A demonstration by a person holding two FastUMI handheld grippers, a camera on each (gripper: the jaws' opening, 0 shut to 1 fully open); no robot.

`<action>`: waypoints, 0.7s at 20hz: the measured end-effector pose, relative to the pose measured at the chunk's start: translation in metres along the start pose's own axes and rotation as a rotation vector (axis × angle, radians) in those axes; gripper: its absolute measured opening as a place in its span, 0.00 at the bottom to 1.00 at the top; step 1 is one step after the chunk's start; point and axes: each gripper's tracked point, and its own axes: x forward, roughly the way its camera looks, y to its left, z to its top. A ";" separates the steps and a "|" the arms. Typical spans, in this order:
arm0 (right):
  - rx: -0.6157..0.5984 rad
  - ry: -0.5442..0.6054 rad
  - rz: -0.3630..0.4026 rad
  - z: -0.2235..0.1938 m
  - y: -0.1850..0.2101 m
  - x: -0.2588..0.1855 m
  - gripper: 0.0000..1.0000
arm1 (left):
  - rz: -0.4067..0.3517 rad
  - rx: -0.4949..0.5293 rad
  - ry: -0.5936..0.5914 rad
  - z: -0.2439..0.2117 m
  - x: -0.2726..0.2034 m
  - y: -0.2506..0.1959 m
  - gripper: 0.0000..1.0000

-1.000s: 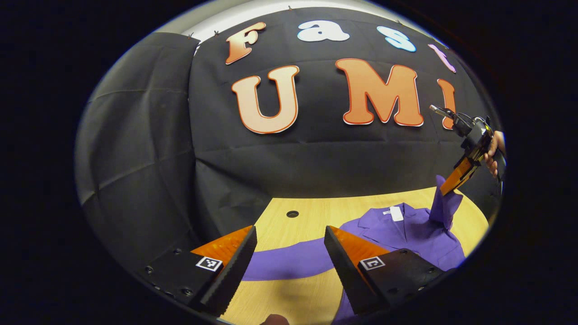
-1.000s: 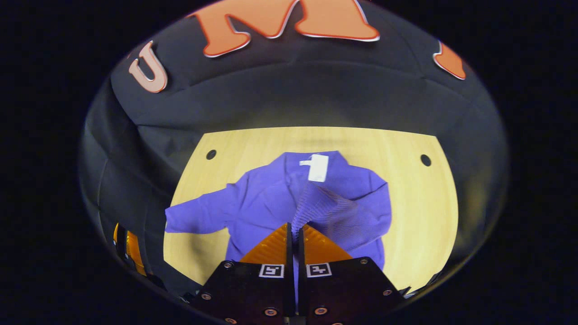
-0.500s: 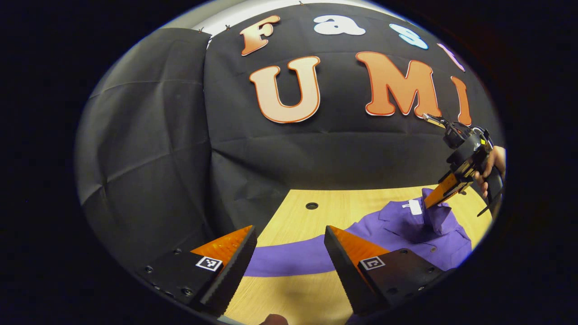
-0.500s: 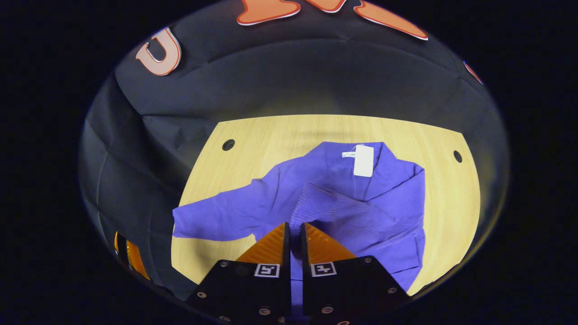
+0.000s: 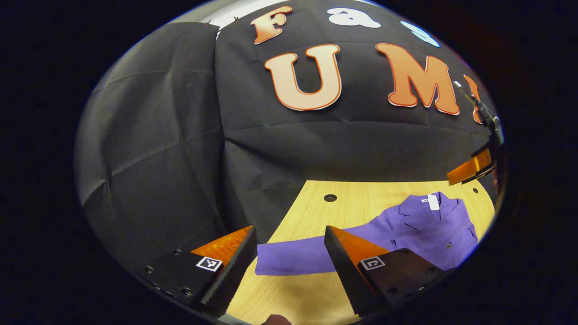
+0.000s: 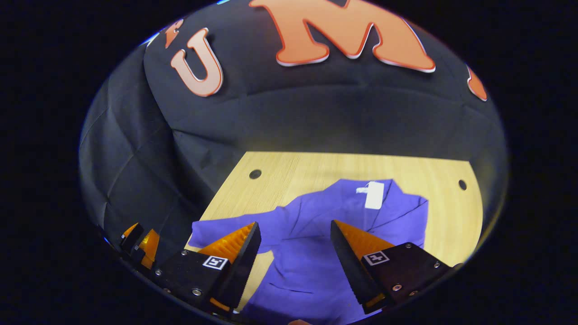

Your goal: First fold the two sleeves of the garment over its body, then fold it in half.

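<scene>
Wooden table (image 6: 442, 216) bears the purple garment (image 6: 316, 253), whose outstretched sleeve (image 5: 293, 259) the left gripper (image 5: 289, 253), jaws apart like the right gripper's (image 6: 295, 250), should pinch near its cuff.

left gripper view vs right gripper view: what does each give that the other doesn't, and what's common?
Left gripper view: the spread sleeve flat on the table, seen past the open left tongs; right tongs held above the shirt. Right gripper view: open right tongs close over the shirt, left tongs low at the side. Both: purple shirt, white tag, wooden table.
</scene>
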 end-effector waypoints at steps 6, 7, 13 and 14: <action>-0.098 -0.219 -0.131 0.040 -0.049 -0.066 0.96 | -0.036 -0.081 0.260 -0.034 0.052 0.018 0.95; -0.114 -0.240 -0.165 0.041 -0.058 -0.075 0.96 | -0.045 -0.093 0.320 -0.041 0.061 0.019 0.95; -0.107 -0.316 -0.270 0.036 -0.098 -0.124 0.96 | -0.056 -0.117 0.571 -0.092 0.108 0.032 0.96; -0.110 -0.323 -0.291 0.035 -0.105 -0.131 0.96 | -0.057 -0.113 0.601 -0.097 0.115 0.031 0.97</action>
